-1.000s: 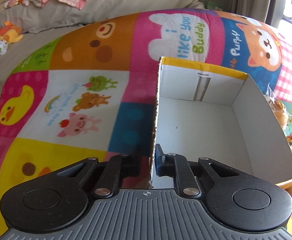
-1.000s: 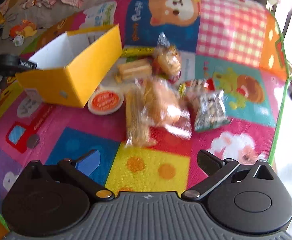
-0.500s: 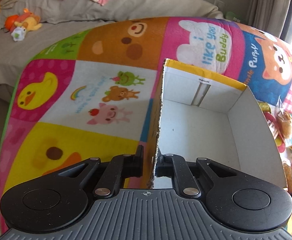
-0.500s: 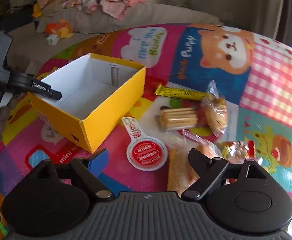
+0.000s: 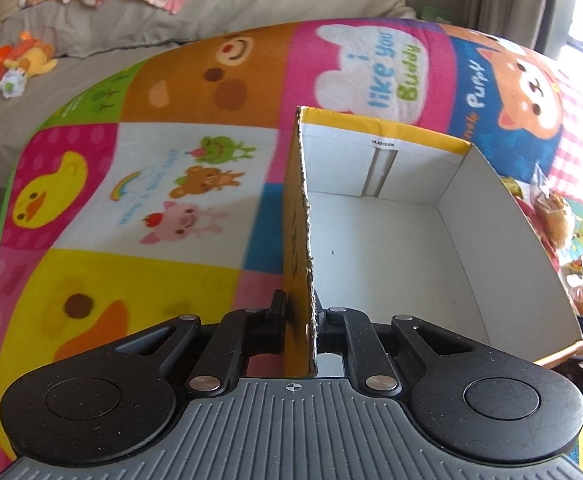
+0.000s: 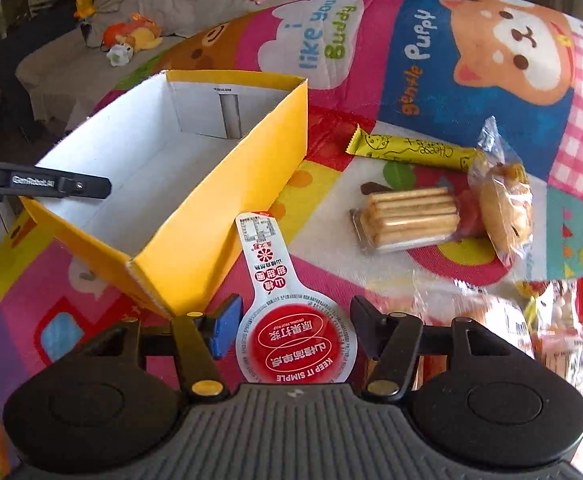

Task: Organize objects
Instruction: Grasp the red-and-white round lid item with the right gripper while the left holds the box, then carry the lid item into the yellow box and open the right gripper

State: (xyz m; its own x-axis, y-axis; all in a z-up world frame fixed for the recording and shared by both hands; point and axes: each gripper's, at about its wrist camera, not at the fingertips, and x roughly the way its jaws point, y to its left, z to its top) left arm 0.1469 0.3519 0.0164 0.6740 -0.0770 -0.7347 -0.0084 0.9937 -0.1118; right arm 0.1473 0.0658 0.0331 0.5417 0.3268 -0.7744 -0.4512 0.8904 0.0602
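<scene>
My left gripper is shut on the left wall of the yellow cardboard box, which is open-topped, white inside and holds nothing. The box also shows in the right wrist view, with the left gripper's finger over its near-left rim. My right gripper is open, its fingers on either side of a round red-and-white lidded snack cup lying on the mat beside the box. A cracker pack, a yellow snack bar and a wrapped bun lie to the right.
Everything lies on a colourful cartoon play mat. More wrapped snacks sit at the right. A grey sofa with soft toys and clothes stands behind the mat.
My right gripper has moved in low over the red snack cup, which now sits between its open fingers. My left gripper keeps its hold on the box wall; the box has shifted slightly.
</scene>
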